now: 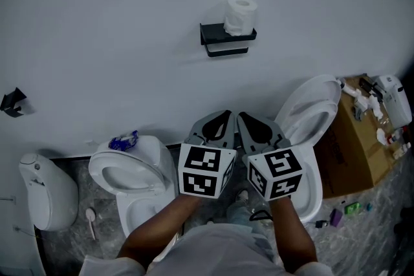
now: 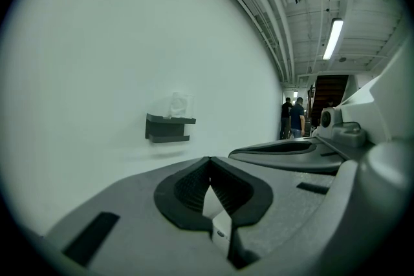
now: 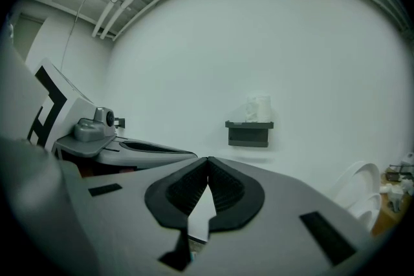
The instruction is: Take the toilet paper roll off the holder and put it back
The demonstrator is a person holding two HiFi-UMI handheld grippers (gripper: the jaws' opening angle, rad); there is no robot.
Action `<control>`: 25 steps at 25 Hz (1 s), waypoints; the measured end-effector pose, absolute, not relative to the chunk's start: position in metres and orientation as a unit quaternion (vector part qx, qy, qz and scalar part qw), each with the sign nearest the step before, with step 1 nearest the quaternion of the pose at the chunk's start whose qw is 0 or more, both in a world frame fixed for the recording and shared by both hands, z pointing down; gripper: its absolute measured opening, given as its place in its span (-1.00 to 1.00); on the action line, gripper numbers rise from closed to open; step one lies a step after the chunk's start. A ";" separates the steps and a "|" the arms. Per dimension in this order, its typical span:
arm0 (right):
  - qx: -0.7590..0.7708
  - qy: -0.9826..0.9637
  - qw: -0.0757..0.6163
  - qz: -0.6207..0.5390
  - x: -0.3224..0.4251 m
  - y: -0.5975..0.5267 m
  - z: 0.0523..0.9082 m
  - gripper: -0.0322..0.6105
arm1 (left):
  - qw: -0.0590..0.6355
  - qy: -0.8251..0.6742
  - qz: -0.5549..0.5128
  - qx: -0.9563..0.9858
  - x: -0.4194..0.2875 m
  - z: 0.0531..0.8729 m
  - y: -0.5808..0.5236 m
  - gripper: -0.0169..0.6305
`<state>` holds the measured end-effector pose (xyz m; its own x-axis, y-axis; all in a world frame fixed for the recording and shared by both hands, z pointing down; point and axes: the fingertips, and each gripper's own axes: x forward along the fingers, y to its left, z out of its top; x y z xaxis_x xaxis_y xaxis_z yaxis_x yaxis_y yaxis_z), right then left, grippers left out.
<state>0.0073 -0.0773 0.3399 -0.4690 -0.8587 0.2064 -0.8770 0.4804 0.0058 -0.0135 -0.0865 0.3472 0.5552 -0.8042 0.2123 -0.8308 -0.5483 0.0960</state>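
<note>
A white toilet paper roll (image 1: 240,16) stands upright on top of a black wall holder (image 1: 226,41) on the white wall. Both grippers are held side by side well short of it, pointing at the wall. My left gripper (image 1: 228,114) is shut with nothing between its jaws. So is my right gripper (image 1: 240,116) beside it. In the left gripper view the roll (image 2: 180,105) and holder (image 2: 169,128) are far off, up and left of the closed tips (image 2: 209,159). The right gripper view has the roll (image 3: 259,108) and holder (image 3: 249,132) up and right of the tips (image 3: 207,159).
Below the grippers stand two white toilets, one at the left (image 1: 132,178) and one at the right with its lid up (image 1: 310,106). A cardboard box (image 1: 352,145) with small bottles is at far right, a white bin (image 1: 45,191) at far left. People (image 2: 294,116) stand far off.
</note>
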 end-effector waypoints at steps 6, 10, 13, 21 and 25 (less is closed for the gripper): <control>0.491 -0.866 0.081 0.047 0.020 -0.111 0.338 -0.89 | 0.091 -0.482 0.073 0.868 -0.001 0.347 -0.120 -0.93; 0.479 -0.873 0.077 0.049 0.033 -0.140 0.338 -0.89 | 0.093 -0.493 0.074 0.862 0.013 0.347 -0.149 -0.93; 0.468 -0.880 0.072 0.047 0.043 -0.163 0.334 -0.89 | 0.093 -0.503 0.073 0.856 0.022 0.344 -0.172 -0.93; 0.437 -0.896 0.068 0.042 0.062 -0.214 0.326 -0.89 | 0.095 -0.535 0.071 0.836 0.038 0.340 -0.222 -0.93; 0.428 -0.901 0.066 0.035 0.070 -0.236 0.318 -0.89 | 0.094 -0.554 0.066 0.825 0.040 0.336 -0.242 -0.93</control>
<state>0.0696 -0.2361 0.3179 -0.6250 -0.7663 0.1489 -0.7756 0.6312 -0.0068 0.0397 -0.2420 0.3356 0.3781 -0.9011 0.2121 -0.9257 -0.3693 0.0816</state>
